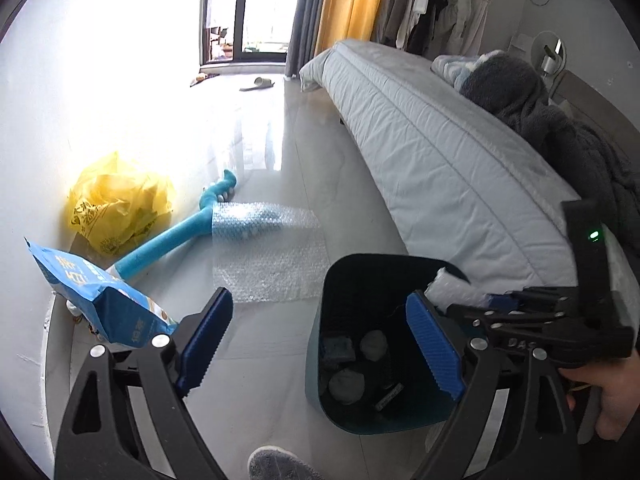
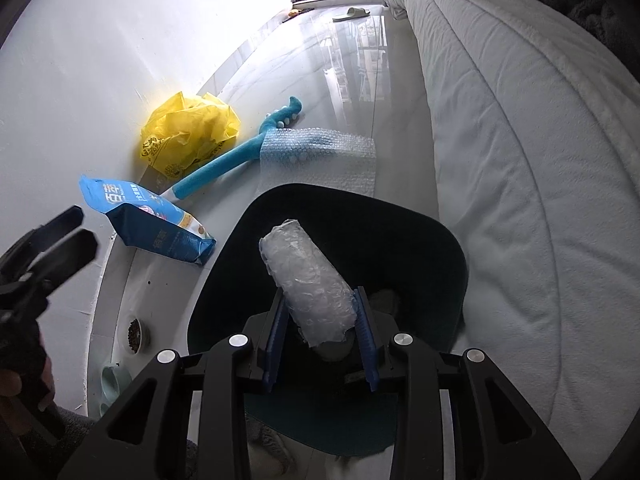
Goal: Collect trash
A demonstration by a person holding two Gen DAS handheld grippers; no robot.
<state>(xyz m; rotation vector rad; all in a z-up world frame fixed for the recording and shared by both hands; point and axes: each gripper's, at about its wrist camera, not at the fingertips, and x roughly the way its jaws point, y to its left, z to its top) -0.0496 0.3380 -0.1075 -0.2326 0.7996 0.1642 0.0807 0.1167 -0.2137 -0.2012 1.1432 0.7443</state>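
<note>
A dark trash bin (image 1: 336,280) stands on the floor beside the bed, with several crumpled bits inside; it also shows in the right wrist view (image 2: 448,248). My right gripper (image 2: 320,300) is shut on a roll of bubble wrap (image 2: 308,276) and holds it over the bin's opening; the roll's end shows in the left wrist view (image 1: 452,286). My left gripper (image 1: 318,316) is open and empty, above the bin's left rim. A flat bubble wrap sheet (image 1: 268,252), a yellow plastic bag (image 1: 116,204) and a blue food bag (image 1: 100,296) lie on the floor.
A blue plush toy (image 1: 176,236) lies partly under the sheet. The bed (image 1: 440,152) runs along the right. A wall (image 1: 40,120) is at the left. Pet bowls (image 2: 134,334) sit by the wall. A slipper (image 1: 258,83) lies near the window door.
</note>
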